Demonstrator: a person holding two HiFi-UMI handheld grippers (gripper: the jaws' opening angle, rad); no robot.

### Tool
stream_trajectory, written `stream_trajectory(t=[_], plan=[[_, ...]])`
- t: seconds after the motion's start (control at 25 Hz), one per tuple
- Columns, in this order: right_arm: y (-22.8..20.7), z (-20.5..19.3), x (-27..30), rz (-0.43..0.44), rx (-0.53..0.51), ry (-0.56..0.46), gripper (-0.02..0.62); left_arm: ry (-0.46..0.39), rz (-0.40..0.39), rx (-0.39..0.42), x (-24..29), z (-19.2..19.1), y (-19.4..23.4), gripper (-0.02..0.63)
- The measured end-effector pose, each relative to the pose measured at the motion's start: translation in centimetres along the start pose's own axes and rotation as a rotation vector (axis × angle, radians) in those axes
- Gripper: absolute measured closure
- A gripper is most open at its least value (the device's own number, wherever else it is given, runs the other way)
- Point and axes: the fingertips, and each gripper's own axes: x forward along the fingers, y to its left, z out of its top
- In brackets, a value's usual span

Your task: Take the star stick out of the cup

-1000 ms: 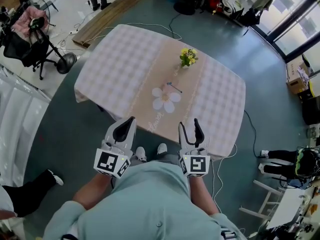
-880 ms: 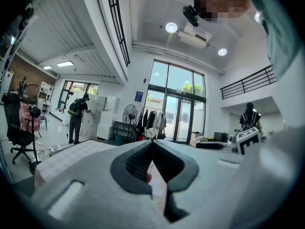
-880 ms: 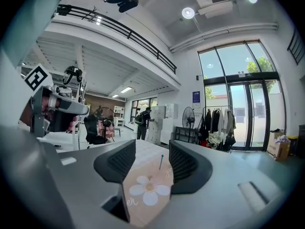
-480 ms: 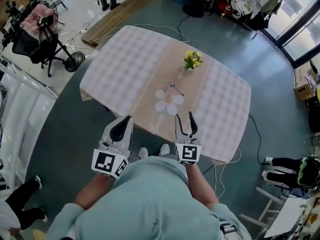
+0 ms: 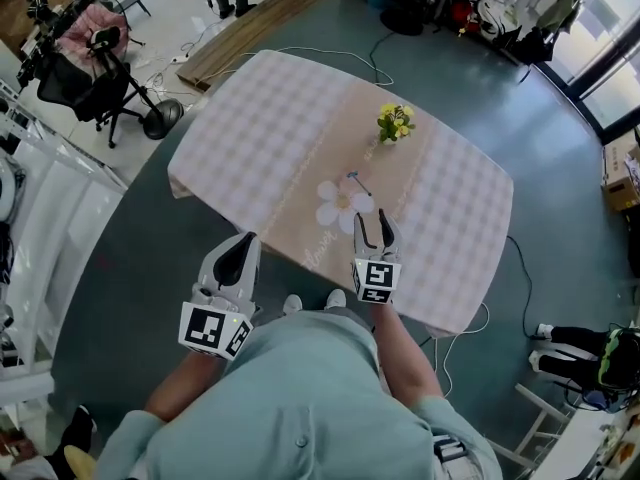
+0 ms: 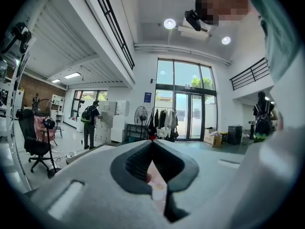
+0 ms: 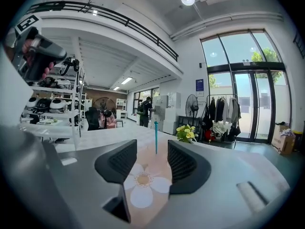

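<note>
Teal thin star stick (image 7: 156, 138), one only, is standing upright straight ahead of the right tongs (image 7: 152, 160), whose jaws are gaping, just narrowing, nothing between them. The left tongs (image 6: 152, 144) are pinching shut, empty. One yellow flower bunch (image 7: 187, 132) is sitting beyond-right on the pink checked tabletop (image 5: 250, 118) in a glass-fronted hall.

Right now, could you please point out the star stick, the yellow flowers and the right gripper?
star stick (image 7: 156, 138), right gripper view, middle of its teal shaft.
yellow flowers (image 7: 186, 133), right gripper view, the blossoms.
right gripper (image 5: 373, 220), head view, midway between its fingertips.
</note>
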Motion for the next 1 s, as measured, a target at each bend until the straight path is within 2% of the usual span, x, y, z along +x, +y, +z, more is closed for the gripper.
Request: stream_trajectory(t=[1.0], plan=[[-0.8,-1.1,6.8,0.030,0.018,0.045,0.436,0.017,0.082,0.023,-0.3,0.5,0.9,0.601]])
